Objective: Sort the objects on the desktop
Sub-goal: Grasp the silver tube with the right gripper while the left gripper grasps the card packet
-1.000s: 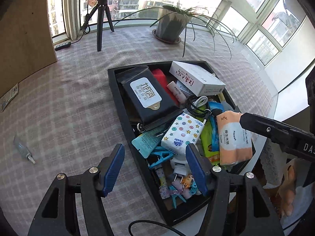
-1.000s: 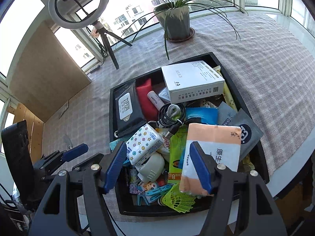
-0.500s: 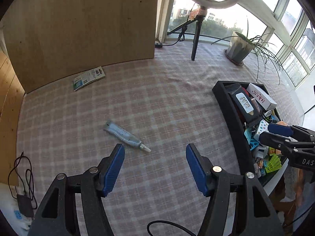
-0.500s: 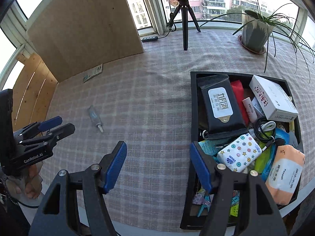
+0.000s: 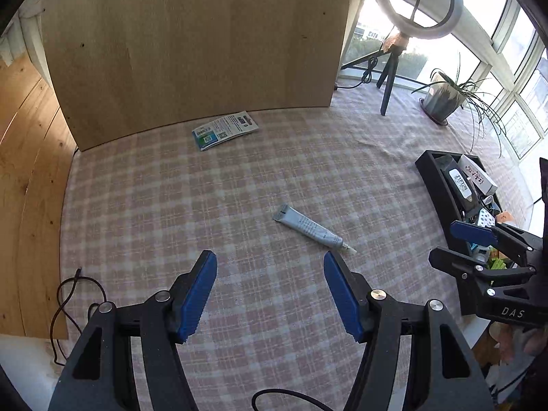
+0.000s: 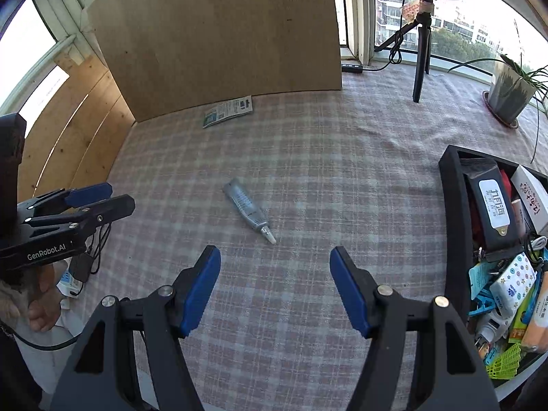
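Left of the tray (image 6: 452, 205), the tube (image 6: 247, 209) lies alone on the cloth; both my tongs (image 5: 270, 294) (image 6: 275, 286) hang released, empty. Next, I reckon: descend and straddle it.

Two wrist views above the table, both sharing the tube (image 5: 310, 228).

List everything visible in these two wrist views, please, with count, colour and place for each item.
Tube: one, grey, lying loose mid-cloth.
Leaflet: one, white and green, by the board's foot.
Tray: one, black, right side, crammed with mixed items.
Wipes pack: one, black, in the tray.
Board: one, brown, upright behind the cloth.
Ring light: one, white, on a tripod.
Potted plant: one, green, far right.
Tablecloth: one, pink check.
Left gripper: open, empty.
Right gripper: open, empty.
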A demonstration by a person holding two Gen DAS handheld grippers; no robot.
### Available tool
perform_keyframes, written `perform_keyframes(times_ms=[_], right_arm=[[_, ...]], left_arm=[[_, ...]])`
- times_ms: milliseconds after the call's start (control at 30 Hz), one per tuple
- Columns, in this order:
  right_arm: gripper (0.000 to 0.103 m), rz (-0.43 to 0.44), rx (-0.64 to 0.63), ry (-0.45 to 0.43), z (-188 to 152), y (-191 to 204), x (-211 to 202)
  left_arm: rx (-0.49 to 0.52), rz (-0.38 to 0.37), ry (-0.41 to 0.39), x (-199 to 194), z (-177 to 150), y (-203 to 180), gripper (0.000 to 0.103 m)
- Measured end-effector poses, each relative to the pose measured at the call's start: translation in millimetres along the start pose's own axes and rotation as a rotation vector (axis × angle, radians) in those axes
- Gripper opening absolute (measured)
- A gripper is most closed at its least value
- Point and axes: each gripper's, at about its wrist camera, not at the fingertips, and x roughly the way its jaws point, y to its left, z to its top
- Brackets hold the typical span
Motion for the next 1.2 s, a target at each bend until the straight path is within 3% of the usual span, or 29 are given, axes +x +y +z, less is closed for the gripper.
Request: perform_keyframes(times_ms=[133, 200, 333, 533, 700, 933, 1200], right_arm=[[0.065, -0.039, -0.106, 0.056, 16, 15, 22], [0.065, -0.030, -0.139, 0.073, 21, 17, 30], [0.065, -0.007, -0.169, 0.121, 31, 18, 53], [0.065, 0.043, -0.190, 0.221, 43, 17, 103], [0.065, 0.070, -0.230, 0.269, 48, 26, 132], [0.064, 0.061, -0.244, 0.301, 57, 30, 160], [0.064, 0.047, -0.283, 0.309, 57, 35, 171]], left_arm=[[-0.034, -0.026, -0.051, 12, 13, 26, 0.072], [-0.043, 0.018, -0.027, 24, 26, 36, 0.074], [0.061, 0.106, 0.060, 53, 56, 38, 0.074], [0.231, 0.067, 0.154, 107, 104, 25, 0.074], [0.398, 0.135, 0.205, 156, 132, 14, 0.074], [0.501, 0.114, 0.274, 212, 169, 19, 0.074], [0.597, 0.119, 0.324, 244, 173, 22, 0.074]])
